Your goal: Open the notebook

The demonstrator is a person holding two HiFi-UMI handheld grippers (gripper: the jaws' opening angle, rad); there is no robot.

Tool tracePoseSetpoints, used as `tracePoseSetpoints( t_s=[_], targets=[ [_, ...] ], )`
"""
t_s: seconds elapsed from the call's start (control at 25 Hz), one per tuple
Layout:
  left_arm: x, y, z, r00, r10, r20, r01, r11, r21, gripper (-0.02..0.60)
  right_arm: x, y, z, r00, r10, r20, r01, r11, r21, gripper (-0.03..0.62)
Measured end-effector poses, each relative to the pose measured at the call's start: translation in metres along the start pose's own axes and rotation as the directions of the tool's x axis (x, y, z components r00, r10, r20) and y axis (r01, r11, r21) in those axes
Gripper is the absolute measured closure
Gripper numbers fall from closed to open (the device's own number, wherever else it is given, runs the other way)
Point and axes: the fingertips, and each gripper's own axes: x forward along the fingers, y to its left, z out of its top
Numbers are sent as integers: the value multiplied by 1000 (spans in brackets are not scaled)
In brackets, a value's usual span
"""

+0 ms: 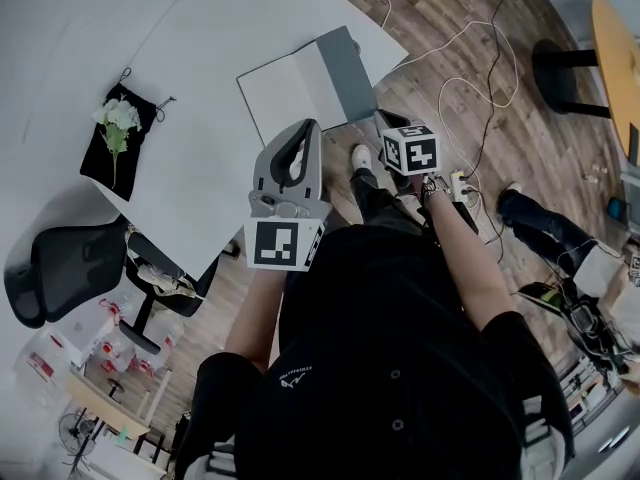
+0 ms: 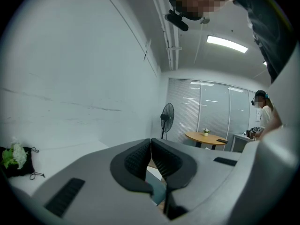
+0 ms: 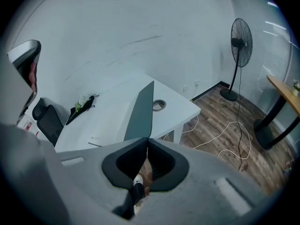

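Note:
The notebook (image 1: 308,86) lies open at the near corner of the white table (image 1: 200,168), with a blank white page on the left and a grey-green cover (image 1: 352,66) on the right. In the right gripper view the cover (image 3: 142,112) runs up from just beyond the jaws. My left gripper (image 1: 306,128) is shut and empty, held just short of the notebook's near edge. My right gripper (image 1: 386,119) is shut too, empty, off the table's corner over the floor. Both pairs of jaws meet in their own views: left gripper (image 2: 150,140), right gripper (image 3: 147,139).
A black pouch with white flowers (image 1: 118,133) lies on the table's left side. A black office chair (image 1: 60,268) stands at the left. Cables (image 1: 470,58) trail over the wood floor. A standing fan (image 3: 239,46) and a round wooden table (image 1: 615,48) are to the right.

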Motion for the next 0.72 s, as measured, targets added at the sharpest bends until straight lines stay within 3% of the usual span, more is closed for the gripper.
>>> tracePoseSetpoints(
  t_s=[0.08, 0.48, 0.72],
  targets=[
    [2, 0, 1, 1000, 6, 5, -6, 1000, -21, 574, 2, -3, -2, 1000, -7, -9, 7, 1000, 2, 582],
    [3, 10, -9, 999, 33, -26, -32, 999, 34, 574, 19, -22, -15, 998, -34, -58, 37, 997, 64, 582],
    [5, 13, -11, 998, 44, -33, -43, 999, 23, 574, 29, -29, -22, 996, -39, -80, 46, 994, 95, 582]
  ],
)
